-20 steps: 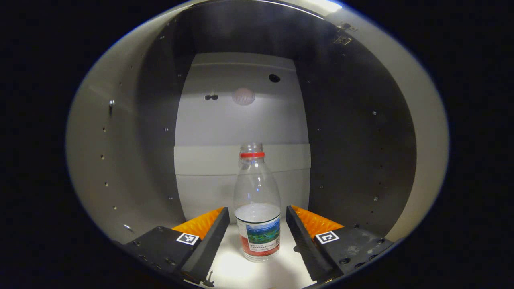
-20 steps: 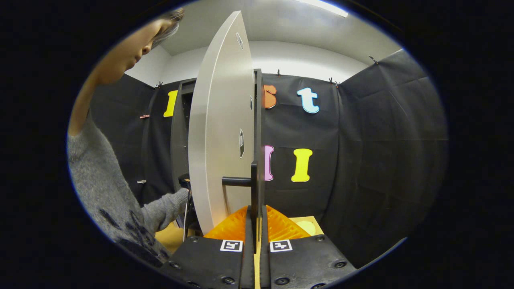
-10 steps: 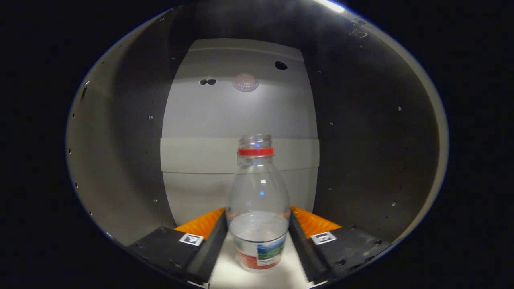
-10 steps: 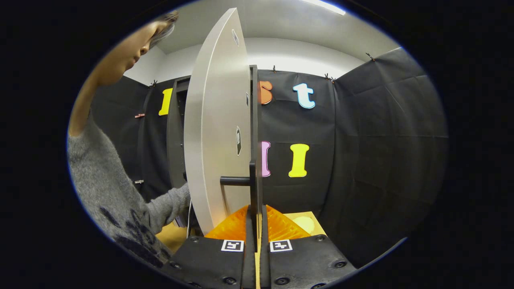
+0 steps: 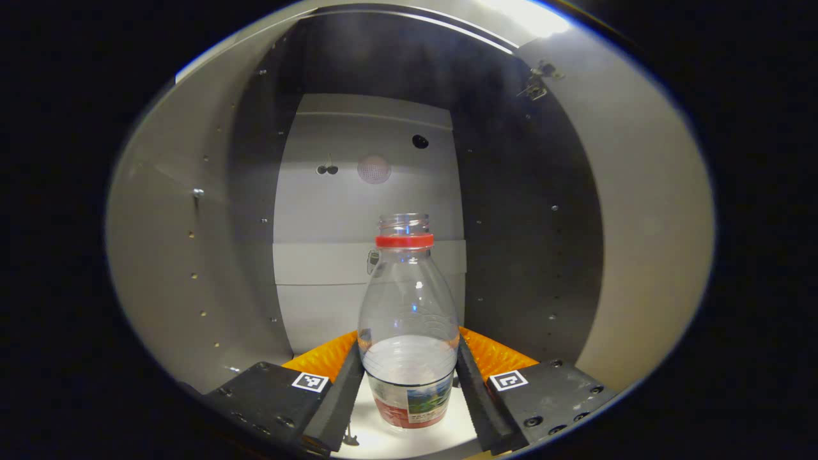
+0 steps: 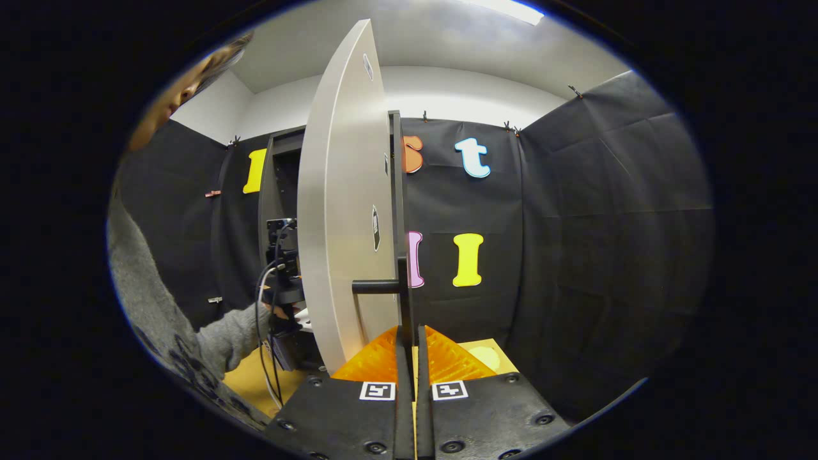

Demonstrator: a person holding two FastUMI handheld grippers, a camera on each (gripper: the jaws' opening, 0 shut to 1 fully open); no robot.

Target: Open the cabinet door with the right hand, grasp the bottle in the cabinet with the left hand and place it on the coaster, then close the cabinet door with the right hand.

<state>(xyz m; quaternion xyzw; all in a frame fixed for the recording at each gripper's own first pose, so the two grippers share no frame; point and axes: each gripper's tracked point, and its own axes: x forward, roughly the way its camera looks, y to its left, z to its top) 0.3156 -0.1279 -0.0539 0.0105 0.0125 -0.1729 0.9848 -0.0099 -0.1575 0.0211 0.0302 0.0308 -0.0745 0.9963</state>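
Item one, left gripper view: my left tool [image 5: 409,383] sits inside the cabinet [image 5: 543,255], its fingers [image 5: 332,402] pressed against the two sides of the bottle [image 5: 409,332], so I log it as clamped on the bottle. The bottle stands upright on the white cabinet floor [image 5: 409,437], clear plastic, no cap, a red ring [image 5: 404,241] round the neck and a printed label [image 5: 412,406] low on the body (label not read). Behind it the pale back panel [image 5: 364,204] carries a round vent [image 5: 374,168] and a small dark hole [image 5: 420,141]; the dark side walls are dotted with shelf-pin holes, and a hinge [image 5: 537,80] shows at upper right. Item two, right gripper view: my right tool [image 6: 409,358] has its fingers drawn together on the thin vertical bar of the door handle [image 6: 402,300], so I log it as clamped on the handle. The door [image 6: 342,223] stands open, seen nearly edge-on, pale on its broad face. Left of the door I see the cabinet's dark frame, and beside it the other gripper's body [image 6: 284,275] with trailing cables, held by a hand [image 6: 281,313] coming out of a grey sleeve [image 6: 223,335]. Item three, same view: a wooden table [image 6: 255,383] lies under the door, and on its far right part, past my right tool's fingers, rests a pale round coaster [image 6: 487,358], well apart from the bottle (which is inside the cabinet). Black cloth wall [image 6: 575,255] behind everything.
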